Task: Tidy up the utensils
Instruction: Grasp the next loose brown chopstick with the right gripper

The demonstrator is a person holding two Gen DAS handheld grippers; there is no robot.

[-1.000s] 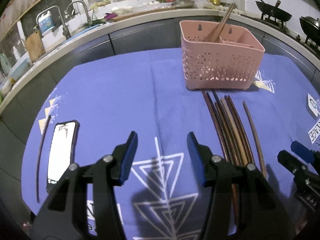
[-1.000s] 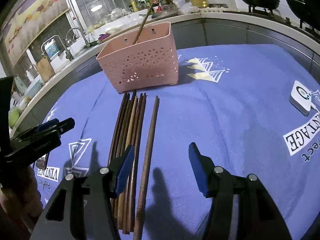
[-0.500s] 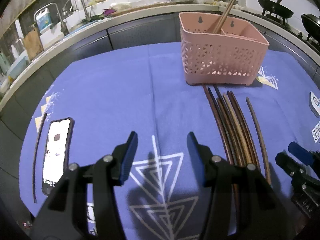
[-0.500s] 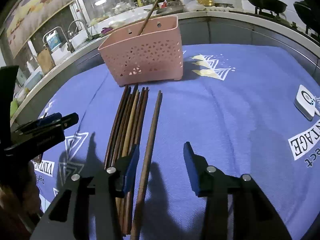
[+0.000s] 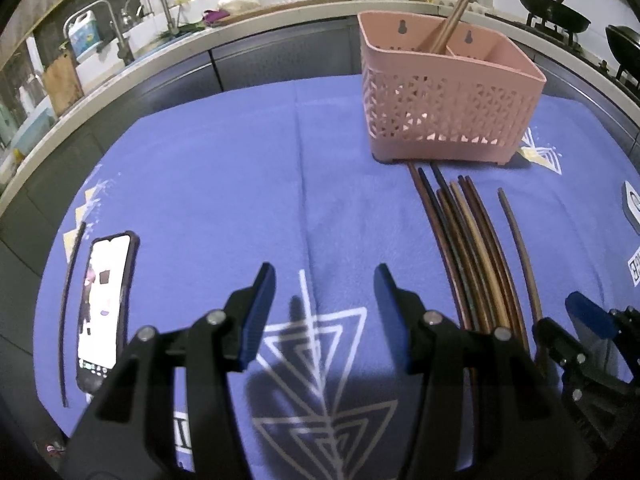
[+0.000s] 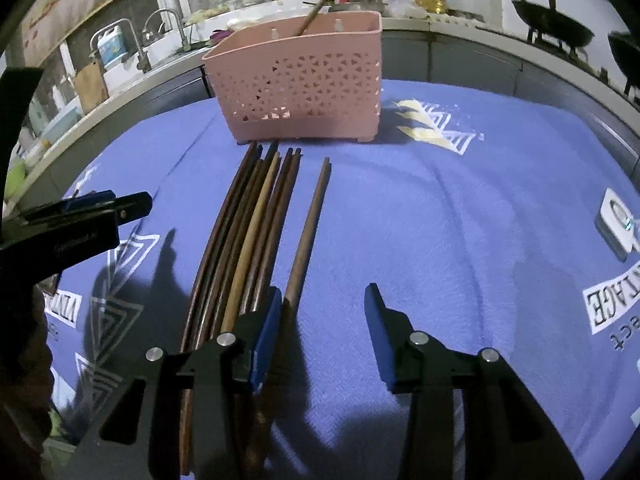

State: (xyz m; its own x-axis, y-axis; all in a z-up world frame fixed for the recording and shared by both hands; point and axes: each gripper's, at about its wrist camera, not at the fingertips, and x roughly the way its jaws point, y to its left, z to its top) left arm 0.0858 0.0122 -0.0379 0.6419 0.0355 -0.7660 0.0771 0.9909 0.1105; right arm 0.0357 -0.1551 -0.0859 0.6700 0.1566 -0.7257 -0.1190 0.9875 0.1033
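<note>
My right gripper (image 6: 320, 328) is hovering with jaws released, straddling the lone chopstick (image 6: 310, 228) beside the chopstick bundle (image 6: 256, 232) lying before the pink basket (image 6: 304, 88). My left gripper (image 5: 324, 308) is hanging parted, gripping nothing, over the bench's blue cloth (image 5: 224, 184).

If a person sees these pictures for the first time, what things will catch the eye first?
First, the pink basket at the far side of the blue cloth, with chopsticks leaning inside it. Next, the row of brown chopsticks lying on the cloth in front of it, one lone chopstick apart to their right. A lit phone lies near the cloth's left edge.
</note>
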